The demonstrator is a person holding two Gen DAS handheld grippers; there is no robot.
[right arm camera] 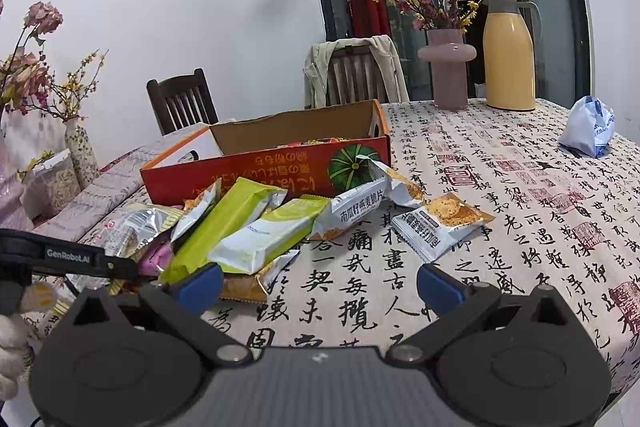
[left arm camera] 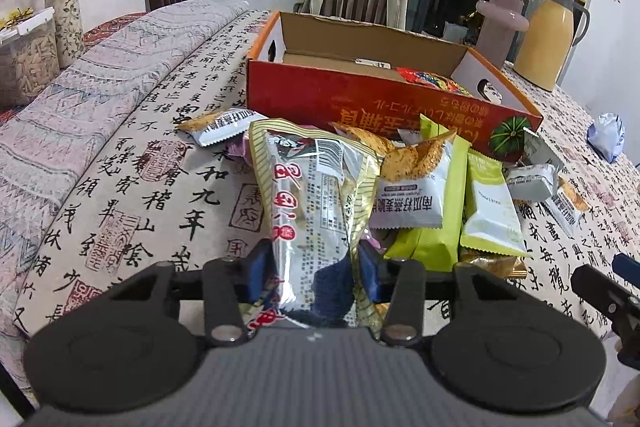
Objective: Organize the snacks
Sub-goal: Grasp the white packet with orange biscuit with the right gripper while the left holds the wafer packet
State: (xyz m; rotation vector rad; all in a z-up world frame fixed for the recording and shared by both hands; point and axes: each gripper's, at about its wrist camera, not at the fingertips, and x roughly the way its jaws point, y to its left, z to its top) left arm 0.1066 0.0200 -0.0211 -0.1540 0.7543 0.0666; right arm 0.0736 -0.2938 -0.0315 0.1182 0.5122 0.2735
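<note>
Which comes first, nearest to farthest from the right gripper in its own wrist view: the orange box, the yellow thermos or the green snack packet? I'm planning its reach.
From the right gripper:
1. Green snack packet, just ahead, left.
2. Orange box, behind the snack pile.
3. Yellow thermos, far right edge of the table.

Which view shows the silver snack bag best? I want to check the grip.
The left wrist view: the silver snack bag fills the centre, pinched between the left gripper's fingers. The right wrist view shows only its crumpled end at the left edge.
</note>
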